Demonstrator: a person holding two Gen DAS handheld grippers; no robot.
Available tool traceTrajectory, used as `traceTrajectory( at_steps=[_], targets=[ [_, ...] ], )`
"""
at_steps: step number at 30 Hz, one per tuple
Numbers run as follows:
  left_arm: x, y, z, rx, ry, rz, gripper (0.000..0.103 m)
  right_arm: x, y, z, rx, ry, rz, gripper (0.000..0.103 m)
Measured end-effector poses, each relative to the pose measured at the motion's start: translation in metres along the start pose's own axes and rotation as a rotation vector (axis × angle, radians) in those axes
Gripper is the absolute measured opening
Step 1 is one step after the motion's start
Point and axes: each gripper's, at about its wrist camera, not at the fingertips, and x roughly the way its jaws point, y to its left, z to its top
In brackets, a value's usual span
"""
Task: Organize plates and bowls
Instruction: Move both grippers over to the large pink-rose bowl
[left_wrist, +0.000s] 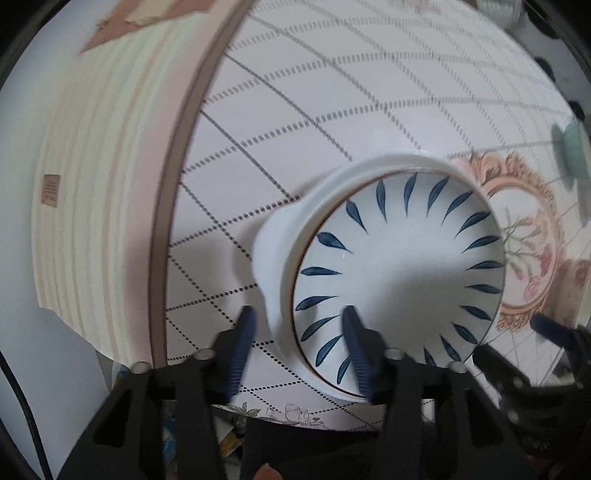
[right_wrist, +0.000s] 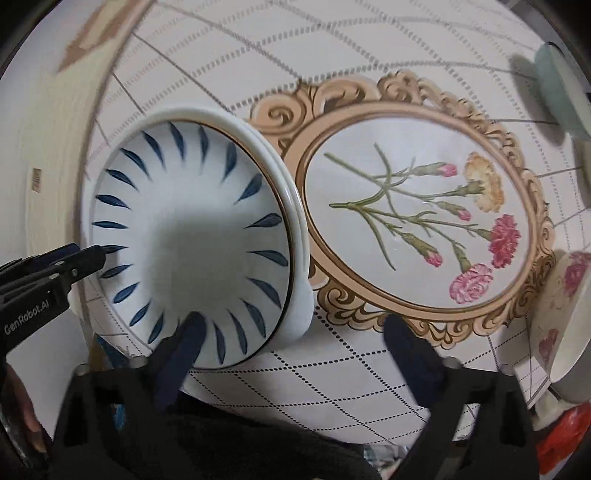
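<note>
Two hand-held grippers: both pointing steeply down over the worktop (right_wrist: 332, 373).
Left hand-held gripper (left_wrist: 299, 314): jaws standing apart, straddling the lower left rim of the leaf-patterned bowl (left_wrist: 399, 266), pads not pressing it.
Right hand-held gripper (right_wrist: 295, 325): jaws spreading wide, one finger (right_wrist: 184, 343) over the bowl's lower edge, gripping nothing.
Leaf-patterned bowl: sitting nested in a white bowl (right_wrist: 295, 221), centre-left in the right view.
Flower cloth (right_wrist: 413, 221): lying beside the stack, at centre right.
Floral bowl (right_wrist: 565, 314): sitting at the right edge.
Pale green dish (right_wrist: 557, 92): sitting at upper right.
</note>
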Motion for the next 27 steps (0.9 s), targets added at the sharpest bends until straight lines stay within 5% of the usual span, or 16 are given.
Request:
traceTrajectory(
  at_steps=[1,3,6,19,27],
  targets=[
    [-0.008,0.001,-0.005,-0.009,-0.033,-0.003,0.073,-0.008,0.000,-0.005,0.004,-0.025,0.003,0.103],
    [-0.020,0.006,-0.014,-0.016,-0.078,0.000,0.084,-0.026,0.000,-0.014,0.008,-0.079,-0.015,0.103],
    [-0.046,0.006,-0.032,-0.024,-0.168,0.008,0.090,-0.056,-0.003,-0.031,0.008,-0.163,-0.054,0.103],
    [-0.170,0.000,-0.104,0.136,-0.466,-0.027,0.093,-0.168,0.024,-0.136,0.055,-0.434,-0.171,0.103],
    [-0.216,0.009,-0.148,0.190,-0.568,-0.029,0.093,-0.224,0.053,-0.189,0.087,-0.574,-0.211,0.103]
  ],
)
